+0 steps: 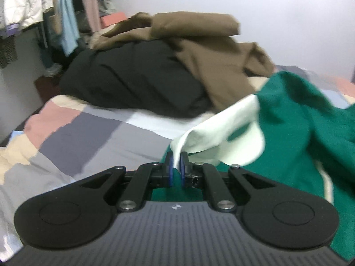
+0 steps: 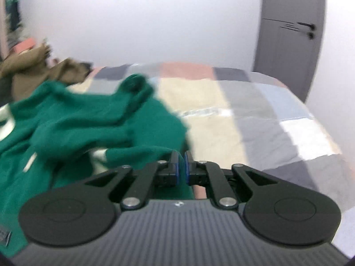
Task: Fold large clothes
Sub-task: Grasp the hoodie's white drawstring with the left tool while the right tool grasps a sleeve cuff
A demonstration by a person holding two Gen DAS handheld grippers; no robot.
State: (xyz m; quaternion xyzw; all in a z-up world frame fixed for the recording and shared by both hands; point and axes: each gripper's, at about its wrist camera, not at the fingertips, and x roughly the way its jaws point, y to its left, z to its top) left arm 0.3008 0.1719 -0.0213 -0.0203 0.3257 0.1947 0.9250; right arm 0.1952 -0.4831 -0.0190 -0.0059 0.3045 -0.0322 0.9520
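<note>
Sprawling across a patchwork quilt of flat grey, pink, cream and pale-blue blocks, the large deep-green knitted garment is soft and matte, bunched into thick rounded folds. A pale mint-white panel of smoother, thinner fabric belongs to it; a short green strip shows on that panel, and a pale band runs along the green cloth nearer the camera.

The left gripper, black plastic with jointed link arms and round blue pads, is pinched narrow on the tapering lower corner of the pale panel, which rises up and away from between the fingers toward the green body lying to the right of them. Green cloth also shows below the pads.

The right gripper, of the same build, is clamped tight on a green edge of the garment; the cloth stretches leftward from its fingers in a taut ridge, then spreads into a heap over the quilt, with a rounded sleeve-like lump at the far end. A small dark label sits on the green at the lower left edge.

Beyond the green garment, farther up the quilt, lie a crumpled brown woven garment and a smooth black padded one under it. Both views are motion-blurred.
</note>
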